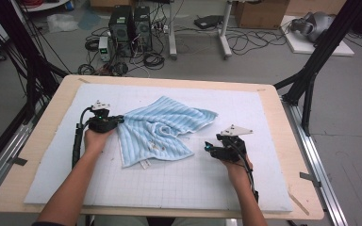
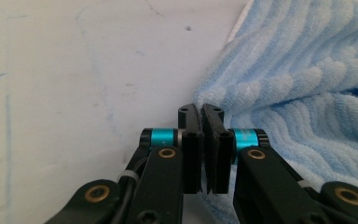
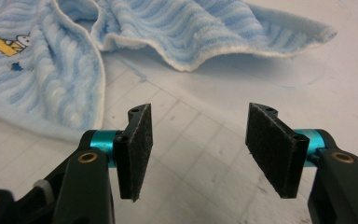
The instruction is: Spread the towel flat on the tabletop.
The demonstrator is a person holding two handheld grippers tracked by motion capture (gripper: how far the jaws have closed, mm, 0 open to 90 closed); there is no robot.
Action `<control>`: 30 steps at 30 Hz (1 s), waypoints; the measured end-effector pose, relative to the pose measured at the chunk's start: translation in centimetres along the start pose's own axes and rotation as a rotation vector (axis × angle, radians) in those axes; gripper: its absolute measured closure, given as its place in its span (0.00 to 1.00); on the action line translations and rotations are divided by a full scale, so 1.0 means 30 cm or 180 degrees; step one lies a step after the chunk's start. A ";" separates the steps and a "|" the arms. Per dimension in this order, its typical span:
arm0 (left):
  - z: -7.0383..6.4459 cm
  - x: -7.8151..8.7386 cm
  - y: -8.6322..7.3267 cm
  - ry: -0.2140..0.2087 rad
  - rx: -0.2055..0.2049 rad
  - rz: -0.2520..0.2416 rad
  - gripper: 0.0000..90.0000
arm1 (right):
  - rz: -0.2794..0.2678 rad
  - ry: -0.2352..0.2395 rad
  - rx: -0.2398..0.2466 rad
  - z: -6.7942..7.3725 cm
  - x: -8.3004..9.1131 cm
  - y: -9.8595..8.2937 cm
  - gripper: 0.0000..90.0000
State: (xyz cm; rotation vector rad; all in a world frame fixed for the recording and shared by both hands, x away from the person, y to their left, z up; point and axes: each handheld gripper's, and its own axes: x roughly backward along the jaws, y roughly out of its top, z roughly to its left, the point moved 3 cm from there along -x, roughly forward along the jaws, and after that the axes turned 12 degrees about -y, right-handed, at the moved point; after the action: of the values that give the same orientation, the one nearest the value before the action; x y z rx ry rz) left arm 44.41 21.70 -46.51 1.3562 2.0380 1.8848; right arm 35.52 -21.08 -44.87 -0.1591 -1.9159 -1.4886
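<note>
A crumpled light-blue striped towel lies on the white gridded mat that covers the wooden table, left of centre. The left gripper sits at the towel's left edge; in the left gripper view its jaws are pressed together, the fabric just beside them, and whether they pinch any cloth cannot be told. The right gripper rests near the towel's right side, apart from it, jaws spread over bare mat. Beyond the table, computer towers, tangled cables and cardboard boxes crowd the floor.
</note>
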 end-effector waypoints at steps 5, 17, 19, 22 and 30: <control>-0.006 0.018 -0.009 -0.0083 -0.0027 -0.0076 0.90 | 0.0006 0.0121 0.0110 0.060 -0.029 0.016 0.51; -0.031 0.065 -0.036 -0.0250 -0.0014 -0.0190 0.49 | 0.0199 0.0533 0.0371 0.217 -0.128 0.037 0.84; -0.034 0.078 -0.042 -0.0270 -0.0015 -0.0179 0.48 | 0.0237 0.0566 0.0346 0.208 -0.123 0.036 0.93; -0.050 0.100 -0.042 -0.0322 -0.0041 -0.0200 0.47 | 0.0323 0.0605 0.0405 0.195 -0.097 0.026 0.97; -0.077 0.133 -0.052 -0.0419 -0.0149 -0.0274 0.47 | 0.0491 0.0576 0.0500 0.150 0.027 -0.053 0.97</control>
State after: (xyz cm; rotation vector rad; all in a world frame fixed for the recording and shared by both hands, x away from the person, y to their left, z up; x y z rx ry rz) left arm 39.79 22.51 -45.21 1.3214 1.9448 1.7477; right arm 32.15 -17.84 -46.12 -0.0949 -1.8222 -1.2041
